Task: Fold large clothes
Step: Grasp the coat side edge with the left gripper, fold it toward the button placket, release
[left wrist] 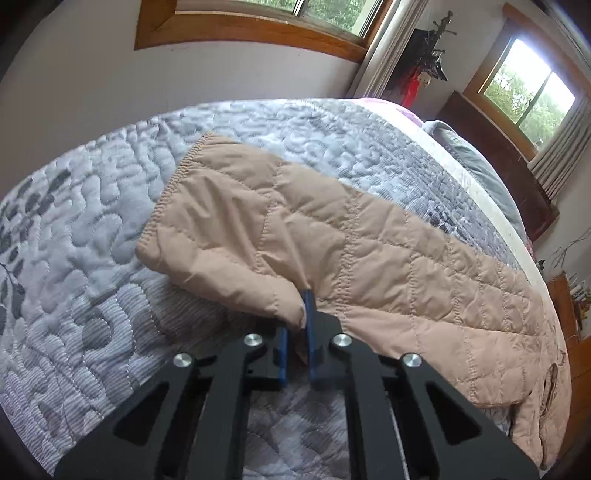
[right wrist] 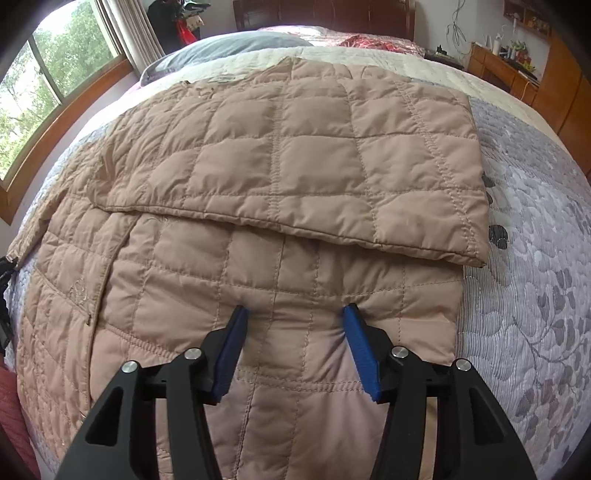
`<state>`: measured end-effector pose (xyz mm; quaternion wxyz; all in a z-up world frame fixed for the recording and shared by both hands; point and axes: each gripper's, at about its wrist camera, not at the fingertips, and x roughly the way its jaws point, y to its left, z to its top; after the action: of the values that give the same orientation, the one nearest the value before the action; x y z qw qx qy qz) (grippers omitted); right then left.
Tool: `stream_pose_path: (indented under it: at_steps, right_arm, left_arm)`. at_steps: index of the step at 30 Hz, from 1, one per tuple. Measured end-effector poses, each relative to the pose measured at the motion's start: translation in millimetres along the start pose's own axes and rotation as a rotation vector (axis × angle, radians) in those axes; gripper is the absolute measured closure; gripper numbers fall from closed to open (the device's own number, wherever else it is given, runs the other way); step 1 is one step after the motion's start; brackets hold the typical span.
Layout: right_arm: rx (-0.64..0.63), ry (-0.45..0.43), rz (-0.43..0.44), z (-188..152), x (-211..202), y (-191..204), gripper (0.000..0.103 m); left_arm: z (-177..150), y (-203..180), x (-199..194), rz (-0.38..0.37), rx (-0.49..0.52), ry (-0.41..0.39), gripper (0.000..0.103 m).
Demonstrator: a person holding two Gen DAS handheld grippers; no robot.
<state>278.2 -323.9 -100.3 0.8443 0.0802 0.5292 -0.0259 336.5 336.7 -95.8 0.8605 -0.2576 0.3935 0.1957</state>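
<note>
A tan quilted jacket lies flat on the bed, one panel folded over its body. In the left wrist view its sleeve stretches out over the grey quilt. My left gripper is shut on the sleeve's near edge, fabric pinched between the blue pads. My right gripper is open, its blue fingertips pressing down on the jacket's lower body just below the folded panel's edge.
The bed has a grey leaf-patterned quilt, with a grey pillow and a dark headboard at the far end. Windows are on the left. A wooden desk stands at the right.
</note>
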Motion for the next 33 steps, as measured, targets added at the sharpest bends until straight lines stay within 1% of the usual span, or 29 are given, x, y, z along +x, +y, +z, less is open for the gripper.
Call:
stream_pose_path:
  at_steps: [1, 4, 5, 6, 8, 12, 14, 18, 23, 24, 27, 29, 33]
  right_arm:
    - [0.012, 0.003, 0.013, 1.3, -0.7, -2.3, 0.048]
    - [0.031, 0.002, 0.042, 3.5, -3.8, -6.7, 0.048]
    - [0.039, 0.000, 0.054, 3.9, -5.8, -8.6, 0.048]
    - [0.044, -0.001, 0.061, 4.1, -7.9, -9.8, 0.048]
    - [0.050, -0.007, 0.060, 3.7, -13.4, -10.9, 0.048]
    - [0.055, -0.009, 0.036, 1.6, -22.5, -13.3, 0.048]
    - [0.060, -0.009, 0.031, -0.7, -27.0, -15.2, 0.048]
    - [0.060, -0.018, 0.010, -4.6, -35.0, -19.4, 0.048]
    - [0.062, -0.021, 0.009, -9.5, -37.7, -27.5, 0.048]
    - [0.064, -0.021, 0.012, -10.8, -37.6, -28.9, 0.048]
    - [0.071, -0.012, 0.017, -12.7, -33.9, -32.5, 0.048]
    - [0.075, -0.007, 0.022, -13.0, -30.2, -33.1, 0.048]
    - [0.077, -0.005, 0.028, -13.8, -26.4, -36.1, 0.048]
  left_arm:
    - [0.9, -4.2, -6.4, -0.013, 0.003, -0.017, 0.099]
    - [1.1, -27.8, -38.1, -0.094, 0.029, -0.085, 0.099]
    - [-0.5, -43.3, -53.6, -0.121, 0.063, -0.117, 0.099]
    - [-2.6, -55.1, -63.1, -0.137, 0.091, -0.136, 0.099]
    - [-10.5, -90.3, -86.4, -0.188, 0.170, -0.174, 0.100]
    - [-33.9, -156.4, -112.1, -0.275, 0.309, -0.209, 0.100]
    - [-55.9, -196.6, -119.4, -0.327, 0.398, -0.193, 0.100]
    - [-99.6, -260.3, -123.5, -0.414, 0.529, -0.142, 0.100]
    - [-154.8, -327.5, -115.2, -0.471, 0.673, -0.083, 0.100]
    - [-162.0, -334.5, -111.7, -0.474, 0.687, -0.071, 0.100]
    - [-182.2, -357.6, -88.5, -0.469, 0.722, 0.000, 0.100]
    - [-193.7, -365.8, -72.4, -0.454, 0.733, 0.043, 0.100]
    - [-209.9, -376.1, -43.1, -0.419, 0.752, 0.102, 0.100]
